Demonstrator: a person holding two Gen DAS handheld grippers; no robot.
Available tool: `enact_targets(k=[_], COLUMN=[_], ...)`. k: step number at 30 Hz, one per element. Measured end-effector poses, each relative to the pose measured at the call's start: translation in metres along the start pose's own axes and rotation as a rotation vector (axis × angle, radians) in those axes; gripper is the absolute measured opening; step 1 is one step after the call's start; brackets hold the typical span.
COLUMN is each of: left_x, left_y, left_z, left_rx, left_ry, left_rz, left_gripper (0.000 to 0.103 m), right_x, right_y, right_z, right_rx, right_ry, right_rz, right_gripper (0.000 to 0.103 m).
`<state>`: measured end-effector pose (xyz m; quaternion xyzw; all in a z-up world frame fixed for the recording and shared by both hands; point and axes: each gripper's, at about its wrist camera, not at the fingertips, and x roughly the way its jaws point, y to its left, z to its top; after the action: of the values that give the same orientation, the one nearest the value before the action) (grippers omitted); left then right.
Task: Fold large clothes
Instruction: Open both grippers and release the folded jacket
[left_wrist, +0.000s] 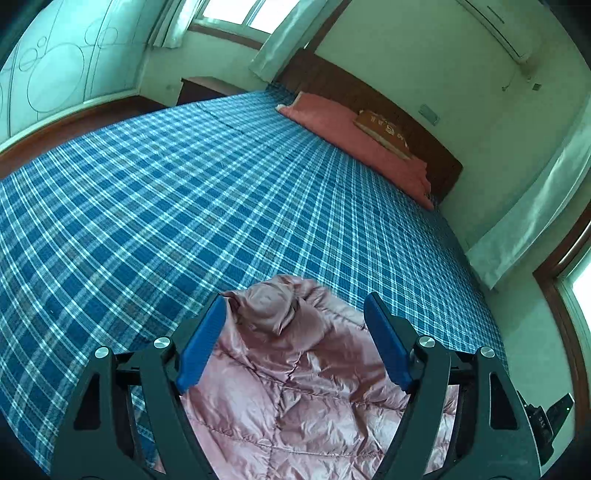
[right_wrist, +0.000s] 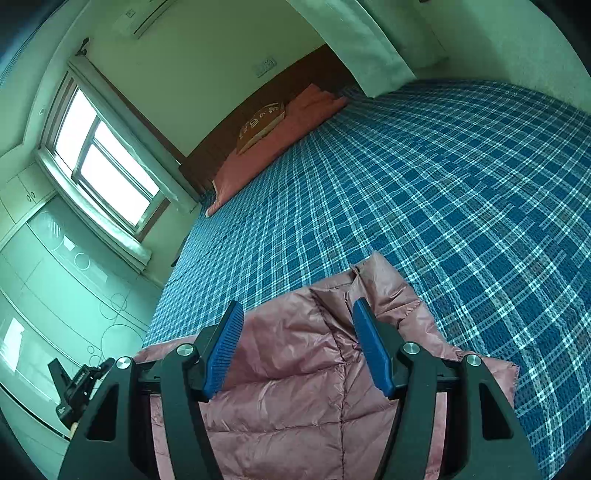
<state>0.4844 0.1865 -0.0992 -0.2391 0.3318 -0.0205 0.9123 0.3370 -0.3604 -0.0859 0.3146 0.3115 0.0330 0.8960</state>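
A shiny pink quilted down jacket (left_wrist: 295, 387) lies on the blue plaid bed sheet (left_wrist: 184, 203). In the left wrist view a bunched corner of it rises between my blue pads (left_wrist: 203, 343); my left gripper (left_wrist: 295, 306) stands open over it, pads apart from the cloth. In the right wrist view the same jacket (right_wrist: 288, 369) lies flat, a folded flap reaching up to the right. My right gripper (right_wrist: 295, 314) hangs open above it, with its pads (right_wrist: 369, 347) clear of the fabric. The jacket's lower part is hidden under the gripper frames.
A salmon-pink folded quilt (left_wrist: 354, 140) with a tan pillow (left_wrist: 384, 129) lies against the dark wooden headboard (left_wrist: 369, 96). Wide plaid sheet (right_wrist: 443, 184) stretches beyond the jacket. A window (right_wrist: 107, 162) and pale wardrobe doors (right_wrist: 55, 280) stand beside the bed.
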Motion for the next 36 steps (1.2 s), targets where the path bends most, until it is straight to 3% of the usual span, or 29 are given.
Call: enact_targets(k=[3, 8, 11, 15, 19, 23, 26, 31, 34, 36], left_x=[-0.002, 0.02, 0.044, 0.076, 0.108, 0.134, 0.131, 0.084, 0.088, 0.108], left_y=[-0.008, -0.033, -0.041, -0.043, -0.043, -0.051, -0.057, -0.043, -0.031, -0.021], left_z=[-0.007, -0.041, -0.054, -0.06, -0.065, -0.069, -0.064, -0.054, -0.057, -0.064], left_rx=[0.076, 0.284, 0.329, 0.328, 0.327, 0.335, 0.341, 0.259, 0.269, 0.269], left_ry=[0.008, 0.052, 0.097, 0.132, 0.173, 0.211, 0.223, 0.212, 0.215, 0.269], left_rz=[0.013, 0.069, 0.095, 0.125, 0.148, 0.169, 0.184, 0.08, 0.126, 0.17], left_gripper=[0.076, 0.076, 0.076, 0.076, 0.076, 0.077, 0.077, 0.077, 0.077, 0.077], right_x=[0.011, 0.05, 0.076, 0.103, 0.125, 0.124, 0.112, 0.066, 0.075, 0.076], right_y=[0.014, 0.046, 0.063, 0.061, 0.031, 0.013, 0.017, 0.017, -0.009, -0.022], right_z=[-0.01, -0.023, -0.029, -0.032, -0.031, -0.027, -0.024, -0.025, -0.032, -0.032], right_rx=[-0.074, -0.217, -0.292, -0.333, -0.314, -0.255, -0.265, -0.314, -0.291, -0.255], right_ry=[0.037, 0.112, 0.161, 0.205, 0.243, 0.223, 0.224, 0.163, 0.229, 0.233], right_rz=[-0.043, -0.099, -0.119, -0.181, -0.291, -0.283, -0.302, -0.366, -0.416, -0.372], right_gripper=[0.061, 0.061, 0.061, 0.061, 0.061, 0.06, 0.06, 0.062, 0.062, 0.064])
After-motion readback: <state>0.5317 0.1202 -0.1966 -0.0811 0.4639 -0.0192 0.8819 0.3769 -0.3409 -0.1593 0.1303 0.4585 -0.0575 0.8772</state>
